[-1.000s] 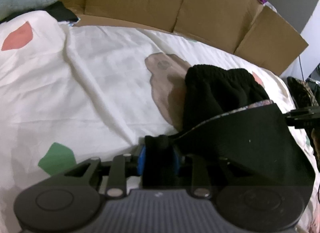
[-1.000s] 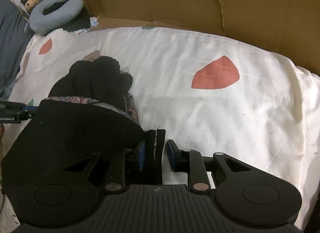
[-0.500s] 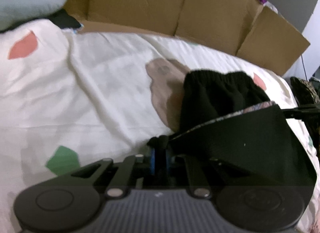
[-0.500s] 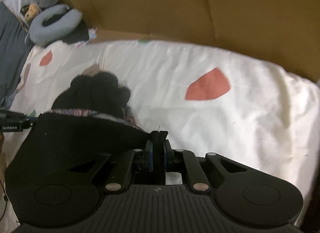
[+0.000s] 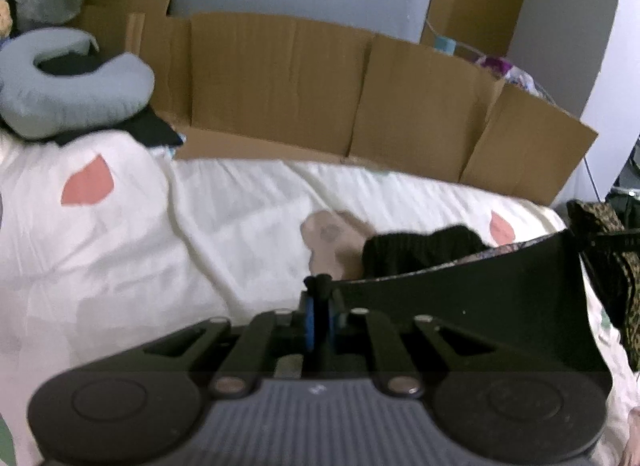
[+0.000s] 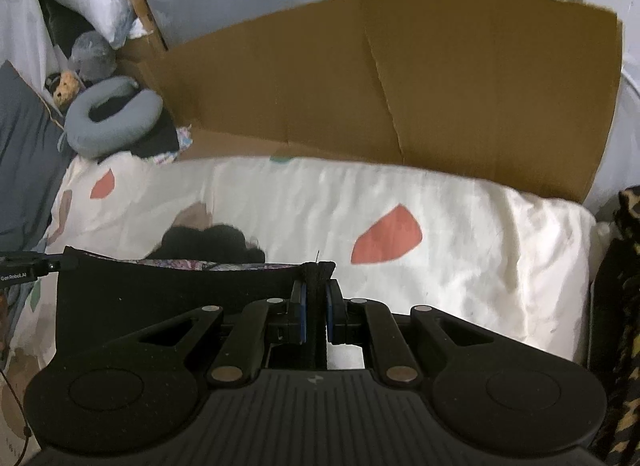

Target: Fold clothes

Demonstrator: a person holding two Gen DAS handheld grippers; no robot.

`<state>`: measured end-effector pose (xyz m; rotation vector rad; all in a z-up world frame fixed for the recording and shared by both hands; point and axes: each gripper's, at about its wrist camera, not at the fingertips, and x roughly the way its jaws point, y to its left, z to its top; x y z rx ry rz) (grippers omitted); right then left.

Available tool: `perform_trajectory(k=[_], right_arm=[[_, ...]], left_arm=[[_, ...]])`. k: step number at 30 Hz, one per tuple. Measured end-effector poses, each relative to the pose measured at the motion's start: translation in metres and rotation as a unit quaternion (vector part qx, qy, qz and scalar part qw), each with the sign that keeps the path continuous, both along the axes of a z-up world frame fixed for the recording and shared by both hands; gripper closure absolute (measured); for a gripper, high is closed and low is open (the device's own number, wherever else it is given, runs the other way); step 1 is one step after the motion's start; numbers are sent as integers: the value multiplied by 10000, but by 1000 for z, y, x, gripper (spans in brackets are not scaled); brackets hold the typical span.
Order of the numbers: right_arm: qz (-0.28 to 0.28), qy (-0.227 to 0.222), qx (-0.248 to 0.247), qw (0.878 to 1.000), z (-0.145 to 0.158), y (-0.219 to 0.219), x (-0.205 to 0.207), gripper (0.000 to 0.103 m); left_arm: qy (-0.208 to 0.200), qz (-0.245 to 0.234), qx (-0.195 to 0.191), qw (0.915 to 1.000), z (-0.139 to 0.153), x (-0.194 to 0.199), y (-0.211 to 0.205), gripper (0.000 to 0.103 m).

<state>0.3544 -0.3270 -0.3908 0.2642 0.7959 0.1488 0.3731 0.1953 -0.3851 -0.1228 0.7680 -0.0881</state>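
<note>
A black garment (image 5: 472,302) with a patterned lining hangs stretched between my two grippers above the bed. My left gripper (image 5: 320,306) is shut on its left corner. My right gripper (image 6: 316,298) is shut on its right corner, and the same garment (image 6: 172,294) spreads to the left in the right wrist view. A second bunched black knit piece (image 5: 420,250) lies on the sheet behind it, also in the right wrist view (image 6: 212,242).
The bed has a cream sheet (image 5: 200,234) with coloured patches. Cardboard panels (image 5: 280,81) stand along its far edge. A grey neck pillow (image 6: 112,121) lies at the far left. A leopard-print cloth (image 5: 612,266) sits at the right edge.
Both grippers closed fully on the garment's corners and lifted it up. The views tilted upward, so the cardboard and wall now fill more of each frame.
</note>
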Motion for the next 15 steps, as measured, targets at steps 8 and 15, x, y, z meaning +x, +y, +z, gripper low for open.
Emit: perform_trajectory(k=[8, 15], right_arm=[[-179, -89, -91, 9998, 6, -6, 10, 96], [-297, 5, -211, 9993, 1, -11, 23, 96]], left_arm=[[-62, -119, 154, 9998, 1, 26, -7, 97], [25, -230, 250, 9994, -6, 52, -7, 97]])
